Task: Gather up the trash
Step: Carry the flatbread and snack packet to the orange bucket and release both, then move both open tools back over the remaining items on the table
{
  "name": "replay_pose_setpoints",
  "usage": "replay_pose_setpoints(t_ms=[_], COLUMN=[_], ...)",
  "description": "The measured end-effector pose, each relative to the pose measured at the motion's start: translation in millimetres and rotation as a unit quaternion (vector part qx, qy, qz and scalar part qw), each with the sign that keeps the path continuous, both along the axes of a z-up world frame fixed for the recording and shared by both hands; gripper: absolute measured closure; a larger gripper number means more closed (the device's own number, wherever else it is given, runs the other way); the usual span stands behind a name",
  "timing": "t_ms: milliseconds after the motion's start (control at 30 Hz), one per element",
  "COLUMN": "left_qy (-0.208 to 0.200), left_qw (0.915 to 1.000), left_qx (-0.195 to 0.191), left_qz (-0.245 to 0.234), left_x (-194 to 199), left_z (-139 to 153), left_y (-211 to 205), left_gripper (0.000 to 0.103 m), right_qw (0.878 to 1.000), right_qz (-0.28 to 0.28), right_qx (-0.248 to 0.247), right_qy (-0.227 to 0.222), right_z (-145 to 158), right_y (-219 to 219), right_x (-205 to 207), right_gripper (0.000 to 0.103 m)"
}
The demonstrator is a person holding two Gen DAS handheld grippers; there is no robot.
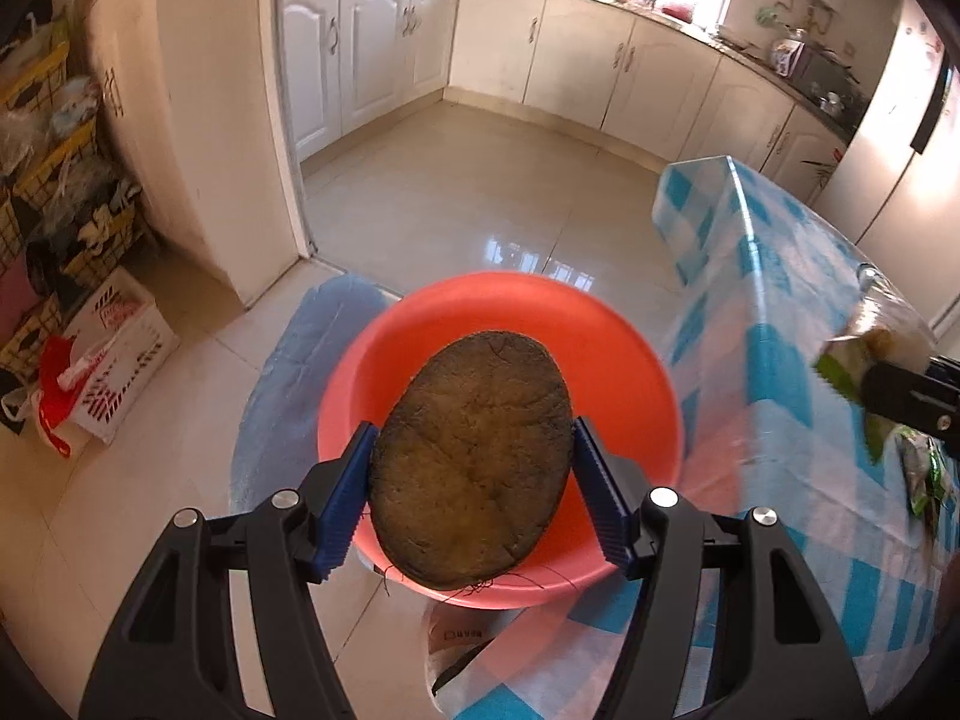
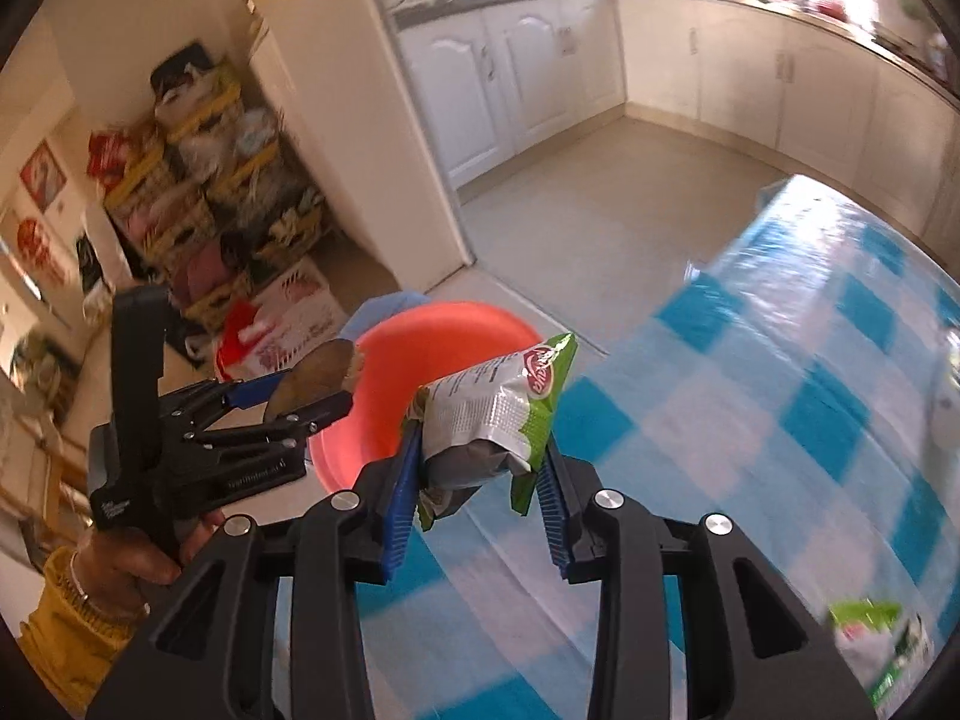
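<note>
My left gripper is shut on a flat brown oval pad and holds it over the orange-red basin, which sits on a blue stool beside the table. It also shows in the right wrist view. My right gripper is shut on a crumpled green and silver snack wrapper above the table's left edge, just right of the basin. In the left wrist view the right gripper shows at the right edge with the wrapper.
The table has a blue and white checked cloth. Another green wrapper lies on it near me. A white carton and stacked yellow crates stand at the left wall. White kitchen cabinets line the back.
</note>
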State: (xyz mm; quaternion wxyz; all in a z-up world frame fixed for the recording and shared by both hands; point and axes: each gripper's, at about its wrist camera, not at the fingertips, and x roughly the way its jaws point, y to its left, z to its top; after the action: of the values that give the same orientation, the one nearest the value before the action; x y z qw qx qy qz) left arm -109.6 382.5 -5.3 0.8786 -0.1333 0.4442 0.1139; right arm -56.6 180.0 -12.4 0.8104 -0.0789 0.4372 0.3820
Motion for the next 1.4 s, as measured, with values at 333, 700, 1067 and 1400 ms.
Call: replay_pose_setpoints(t_ms=[333, 700, 1067, 1400], left_qy=[0.023, 0.017, -0.039, -0.072], left_qw=[0.9997, 0.9996, 0.9971, 0.9955], left_qx=[-0.002, 0.020, 0.064, 0.050], left_qz=[-0.001, 0.015, 0.013, -0.036], left_x=[28.6, 19.6, -12.7, -19.4], left_z=[-31.5, -22.9, 27.5, 58.9], left_y=[3.9, 0.1, -30.8, -73.5], left_gripper=[0.034, 0.015, 0.009, 0.008], right_qw=[0.999, 0.998, 0.993, 0.985], right_qz=[0.005, -0.053, -0.106, -0.153], right_qx=[-0.037, 0.016, 0.054, 0.078], right_qy=[0.014, 0.015, 0.002, -0.002], right_z=[-31.6, -13.6, 3.3, 15.7], right_y=[53.6, 0.4, -58.5, -113.7], right_x=[20.3, 12.5, -20.0, -38.7], right_gripper=[0.042, 0.021, 0.015, 0.015])
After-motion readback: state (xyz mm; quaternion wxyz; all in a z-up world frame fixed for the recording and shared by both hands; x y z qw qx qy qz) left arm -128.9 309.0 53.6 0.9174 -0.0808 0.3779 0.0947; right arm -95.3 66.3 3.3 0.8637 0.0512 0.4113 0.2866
